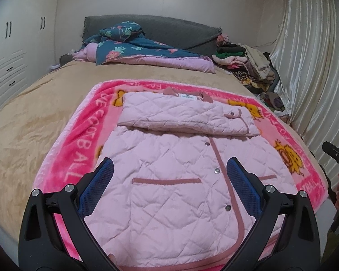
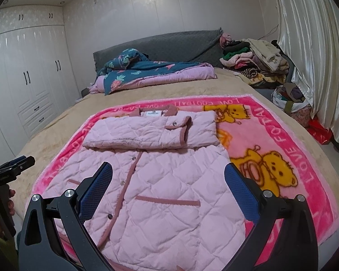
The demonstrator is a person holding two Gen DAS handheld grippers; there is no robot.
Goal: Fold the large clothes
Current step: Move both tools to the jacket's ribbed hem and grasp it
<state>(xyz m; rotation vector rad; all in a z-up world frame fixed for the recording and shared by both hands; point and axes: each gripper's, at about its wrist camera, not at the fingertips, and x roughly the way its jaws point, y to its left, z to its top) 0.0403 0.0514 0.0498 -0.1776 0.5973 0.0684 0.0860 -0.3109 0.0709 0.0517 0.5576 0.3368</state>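
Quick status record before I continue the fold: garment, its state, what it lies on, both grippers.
garment: pink quilted jacket
fold state: sleeves folded across the chest; lower body still flat, hem nearest the cameras
surface: pink bear blanket on the bed
left gripper: jaws open, above the hem, holding nothing
right gripper: jaws open, above the hem, holding nothing
background: clothes pile near the headboard
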